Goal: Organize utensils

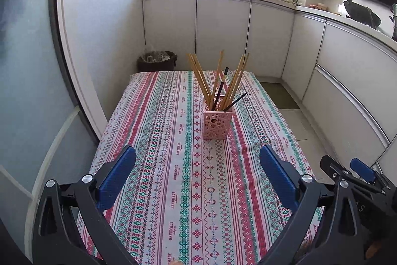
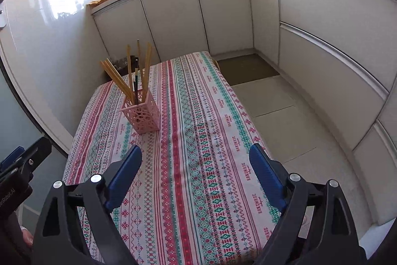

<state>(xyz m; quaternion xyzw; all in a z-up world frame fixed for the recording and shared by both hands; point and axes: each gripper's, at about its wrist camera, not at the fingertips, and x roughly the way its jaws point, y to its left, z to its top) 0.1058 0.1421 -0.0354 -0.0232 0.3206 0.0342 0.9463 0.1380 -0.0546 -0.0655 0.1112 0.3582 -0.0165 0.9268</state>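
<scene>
A pink perforated holder (image 1: 217, 124) stands upright near the middle of the table on a striped patterned cloth (image 1: 173, 178). Several wooden chopsticks (image 1: 201, 77) and two black ones (image 1: 221, 87) stand in it, fanned out. My left gripper (image 1: 197, 160) is open and empty, hovering over the near part of the table, well short of the holder. My right gripper (image 2: 195, 158) is open and empty, to the right of the holder (image 2: 142, 115), which shows with its chopsticks (image 2: 116, 78). The right gripper's blue pad also shows in the left wrist view (image 1: 362, 169).
White kitchen cabinets (image 1: 223, 24) run behind and to the right of the table. A dark waste bin (image 1: 157, 61) stands past the table's far left corner. A floor mat (image 2: 245, 67) lies beyond the table's far right corner. A glossy wall (image 2: 49, 16) runs along the left.
</scene>
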